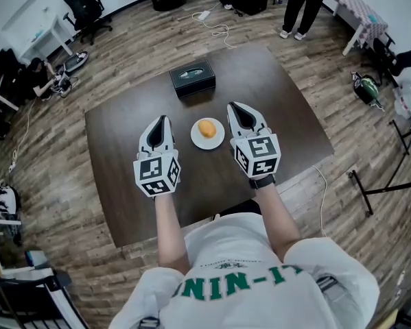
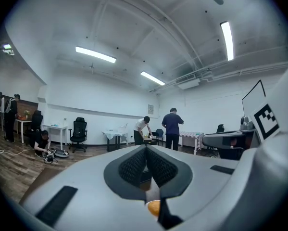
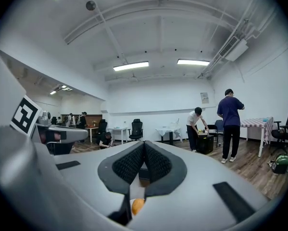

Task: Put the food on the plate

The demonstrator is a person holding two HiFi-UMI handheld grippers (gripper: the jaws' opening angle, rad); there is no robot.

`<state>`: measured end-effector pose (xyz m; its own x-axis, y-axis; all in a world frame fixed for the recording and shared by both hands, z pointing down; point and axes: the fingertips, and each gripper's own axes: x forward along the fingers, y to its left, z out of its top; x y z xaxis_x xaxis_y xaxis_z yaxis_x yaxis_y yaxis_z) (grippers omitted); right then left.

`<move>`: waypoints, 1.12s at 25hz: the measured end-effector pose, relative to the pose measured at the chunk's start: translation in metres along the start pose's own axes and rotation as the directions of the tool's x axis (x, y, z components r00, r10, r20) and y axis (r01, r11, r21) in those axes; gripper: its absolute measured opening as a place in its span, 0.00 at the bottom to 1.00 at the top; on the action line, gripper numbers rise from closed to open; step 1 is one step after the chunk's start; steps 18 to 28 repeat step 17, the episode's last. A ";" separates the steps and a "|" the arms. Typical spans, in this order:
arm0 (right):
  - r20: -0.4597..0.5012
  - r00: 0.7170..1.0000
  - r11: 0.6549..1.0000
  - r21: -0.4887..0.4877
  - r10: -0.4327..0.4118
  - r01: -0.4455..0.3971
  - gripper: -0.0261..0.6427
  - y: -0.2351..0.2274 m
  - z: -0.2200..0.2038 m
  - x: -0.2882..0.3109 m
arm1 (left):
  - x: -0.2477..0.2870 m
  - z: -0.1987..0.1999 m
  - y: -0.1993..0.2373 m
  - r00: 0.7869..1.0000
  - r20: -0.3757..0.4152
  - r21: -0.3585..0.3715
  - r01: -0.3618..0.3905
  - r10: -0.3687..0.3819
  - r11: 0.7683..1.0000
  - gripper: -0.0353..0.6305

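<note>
An orange-yellow piece of food [image 1: 206, 128] lies on a small white plate [image 1: 198, 140] at the middle of the dark brown table [image 1: 123, 197]. My left gripper [image 1: 162, 119] hovers just left of the plate, jaws shut with nothing between them. My right gripper [image 1: 233, 107] hovers just right of the plate, also shut and empty. In the left gripper view the food [image 2: 154, 207] peeks out low between the closed jaws of the left gripper [image 2: 145, 150]. The right gripper view shows the food [image 3: 137, 205] below the closed right gripper [image 3: 144, 146].
A black box [image 1: 192, 78] sits on the table beyond the plate. Office chairs, small tables and cables stand on the wooden floor around. A person [image 1: 304, 2] stands past the far right of the table; others are at the room's edges.
</note>
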<state>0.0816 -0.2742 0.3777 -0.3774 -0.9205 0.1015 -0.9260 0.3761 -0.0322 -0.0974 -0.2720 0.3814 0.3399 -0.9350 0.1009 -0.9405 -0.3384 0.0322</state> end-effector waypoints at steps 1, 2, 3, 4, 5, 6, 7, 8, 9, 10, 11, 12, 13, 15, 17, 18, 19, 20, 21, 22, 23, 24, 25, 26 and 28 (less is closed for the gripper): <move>0.002 1.000 1.000 0.001 -0.001 0.001 0.06 0.000 0.000 -0.001 | -0.001 0.000 -0.001 1.000 0.002 0.001 0.001 -0.001 1.000 0.07; 0.005 1.000 1.000 0.002 -0.001 0.001 0.06 0.000 0.001 -0.003 | -0.001 0.000 -0.001 1.000 0.004 0.002 0.002 -0.002 1.000 0.07; 0.007 1.000 1.000 0.002 -0.001 0.001 0.06 0.000 0.001 -0.003 | -0.002 0.001 -0.001 1.000 0.007 0.001 0.003 -0.003 1.000 0.07; 0.009 1.000 1.000 0.001 -0.002 0.002 0.06 0.000 0.002 -0.003 | -0.001 0.002 -0.001 1.000 0.009 -0.001 0.004 -0.004 1.000 0.07; 0.009 1.000 1.000 -0.001 -0.004 0.004 0.06 0.000 0.003 -0.003 | -0.001 0.002 0.000 1.000 0.010 -0.004 0.005 -0.004 1.000 0.07; 0.007 1.000 1.000 -0.003 -0.008 0.008 0.06 0.000 0.004 -0.003 | 0.001 0.002 0.000 1.000 0.009 -0.008 0.006 -0.006 1.000 0.07; 0.003 1.000 1.000 -0.004 -0.011 0.011 0.06 -0.001 0.004 -0.004 | 0.002 0.002 -0.001 1.000 0.008 -0.012 0.008 -0.008 1.000 0.07; -0.002 1.000 1.000 -0.003 -0.013 0.013 0.06 -0.001 0.004 -0.004 | 0.003 0.002 -0.002 1.000 0.006 -0.015 0.011 -0.011 1.000 0.07; -0.004 1.000 1.000 -0.001 -0.014 0.014 0.06 -0.002 0.004 -0.005 | 0.004 0.002 -0.004 1.000 0.004 -0.016 0.016 -0.016 1.000 0.07; -0.005 1.000 1.000 0.000 -0.015 0.015 0.06 -0.003 0.005 -0.006 | 0.005 0.002 -0.007 1.000 0.001 -0.016 0.021 -0.021 1.000 0.07; -0.004 1.000 1.000 -0.001 -0.015 0.015 0.06 -0.004 0.005 -0.006 | 0.006 0.001 -0.009 1.000 0.000 -0.015 0.026 -0.026 1.000 0.07; -0.002 1.000 1.000 -0.003 -0.015 0.015 0.06 -0.004 0.006 -0.007 | 0.007 0.001 -0.011 1.000 -0.001 -0.014 0.030 -0.030 0.999 0.07; 0.001 1.000 1.000 -0.005 -0.013 0.013 0.06 -0.005 0.006 -0.007 | 0.008 0.000 -0.013 0.999 -0.001 -0.013 0.034 -0.034 0.999 0.07; 0.007 1.000 1.000 0.004 -0.001 0.001 0.06 -0.005 0.006 -0.008 | 0.010 -0.002 -0.015 0.999 -0.003 -0.011 0.038 -0.038 0.999 0.07; 0.011 1.000 0.999 0.029 0.017 -0.017 0.06 -0.005 0.005 -0.009 | 0.011 -0.005 -0.017 0.999 -0.007 -0.010 0.041 -0.041 0.999 0.07; 0.011 1.000 0.999 0.029 0.017 -0.017 0.06 -0.005 0.005 -0.009 | 0.011 -0.005 -0.017 0.999 -0.007 -0.010 0.041 -0.041 0.999 0.07; 0.011 1.000 0.999 0.029 0.017 -0.017 0.06 -0.005 0.005 -0.009 | 0.011 -0.005 -0.017 0.999 -0.007 -0.010 0.041 -0.041 0.999 0.07; 0.011 1.000 0.999 0.029 0.017 -0.017 0.06 -0.005 0.005 -0.009 | 0.011 -0.005 -0.017 0.999 -0.007 -0.010 0.041 -0.041 0.999 0.07; 0.011 1.000 0.999 0.029 0.017 -0.017 0.06 -0.005 0.005 -0.009 | 0.011 -0.005 -0.017 0.999 -0.007 -0.010 0.041 -0.041 0.999 0.07; 0.011 1.000 0.999 0.029 0.017 -0.017 0.06 -0.005 0.005 -0.009 | 0.011 -0.005 -0.017 0.999 -0.007 -0.010 0.041 -0.041 0.999 0.07; 0.011 1.000 0.999 0.029 0.017 -0.017 0.06 -0.005 0.005 -0.009 | 0.011 -0.005 -0.017 0.999 -0.007 -0.010 0.041 -0.041 0.999 0.07; 0.011 1.000 0.999 0.029 0.017 -0.017 0.06 -0.005 0.005 -0.009 | 0.011 -0.005 -0.017 0.999 -0.007 -0.010 0.041 -0.041 0.999 0.07; 0.011 1.000 0.999 0.029 0.017 -0.017 0.06 -0.005 0.005 -0.009 | 0.011 -0.005 -0.017 0.999 -0.007 -0.010 0.041 -0.041 0.999 0.07; 0.011 1.000 0.999 0.029 0.017 -0.017 0.06 -0.005 0.005 -0.009 | 0.011 -0.005 -0.017 0.999 -0.007 -0.010 0.041 -0.041 0.999 0.07; 0.011 1.000 0.999 0.029 0.017 -0.017 0.06 -0.005 0.005 -0.009 | 0.011 -0.005 -0.017 0.999 -0.007 -0.010 0.041 -0.041 0.999 0.07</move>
